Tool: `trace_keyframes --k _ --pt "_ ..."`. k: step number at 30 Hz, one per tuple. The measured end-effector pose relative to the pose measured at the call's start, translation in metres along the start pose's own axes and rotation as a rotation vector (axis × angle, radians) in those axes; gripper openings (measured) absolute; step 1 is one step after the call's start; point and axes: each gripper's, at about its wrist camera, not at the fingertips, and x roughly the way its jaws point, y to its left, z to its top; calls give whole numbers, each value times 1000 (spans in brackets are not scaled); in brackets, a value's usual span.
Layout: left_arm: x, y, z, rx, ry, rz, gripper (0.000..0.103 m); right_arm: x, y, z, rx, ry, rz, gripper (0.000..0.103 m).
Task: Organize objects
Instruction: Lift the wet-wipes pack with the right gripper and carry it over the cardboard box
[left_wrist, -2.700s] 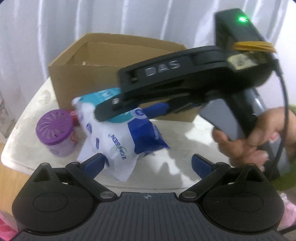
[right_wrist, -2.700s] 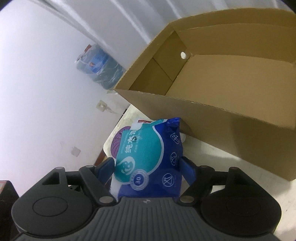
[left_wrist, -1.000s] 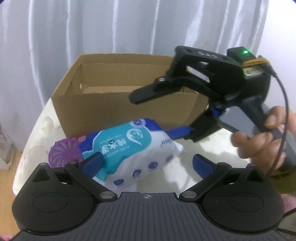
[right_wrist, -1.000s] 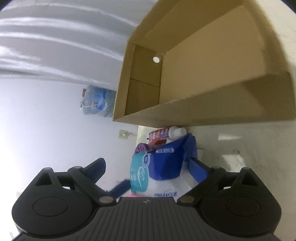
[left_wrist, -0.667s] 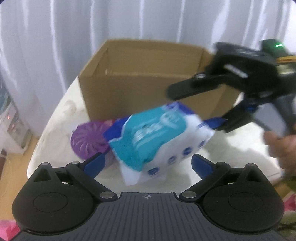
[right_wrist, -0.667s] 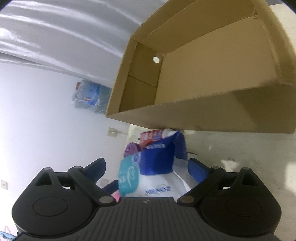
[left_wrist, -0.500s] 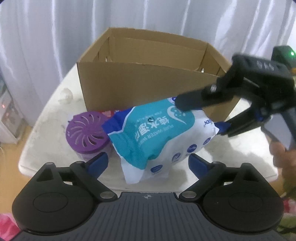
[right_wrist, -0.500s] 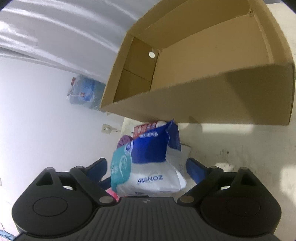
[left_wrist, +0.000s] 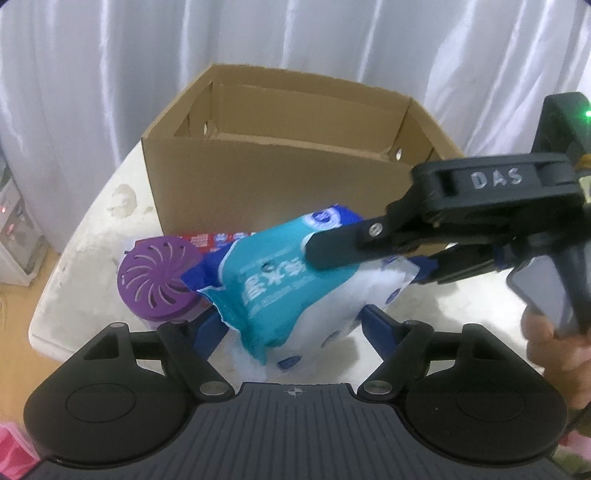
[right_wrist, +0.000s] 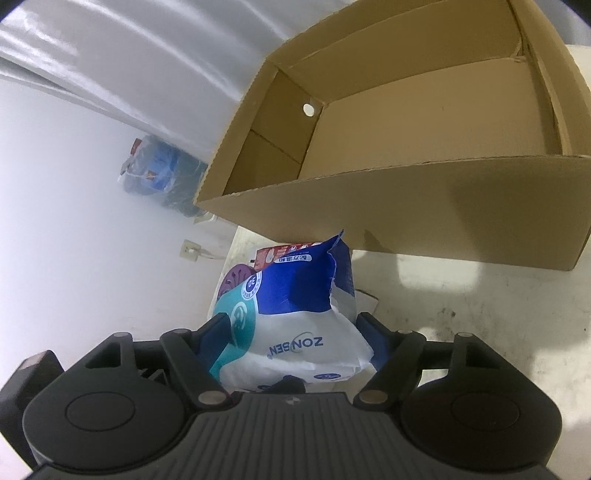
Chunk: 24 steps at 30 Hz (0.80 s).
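Both grippers, left (left_wrist: 291, 325) and right (right_wrist: 291, 332), have just been closing onto the wipes (left_wrist: 295, 280), jaws half-shut around the pack. The box (left_wrist: 280, 184) at twelve o'clock looks empty; the purple can (left_wrist: 159, 280) waits at nine, so nearly everything remains.

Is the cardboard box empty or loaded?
Empty as far as visible: the cardboard box shows only bare floor and walls. The wet wipes pack is outside, in front.

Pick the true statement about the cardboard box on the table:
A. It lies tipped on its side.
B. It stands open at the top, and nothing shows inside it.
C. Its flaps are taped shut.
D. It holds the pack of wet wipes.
B: the cardboard box is open on top with bare walls and floor, while the pack of wet wipes sits outside, in front of it.
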Motion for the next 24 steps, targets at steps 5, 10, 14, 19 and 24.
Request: trace_keyframes --k 5,10,14,19,24 --pt "0 -8 0 7 -2 10 79 -5 2 -4 -9 -4 -10 78" --pt "-5 -13 -4 10 -14 15 79 -13 5 -9 -9 -7 -8 78" --pt "-15 -17 -6 16 -37 21 79 -21 13 -13 -28 -23 0 78" --pt "-32 -21 -7 24 -75 34 79 -31 24 -19 -47 -43 14 78" --pt "-49 -26 -3 39 -120 53 79 -44 39 -20 -76 -76 31 78"
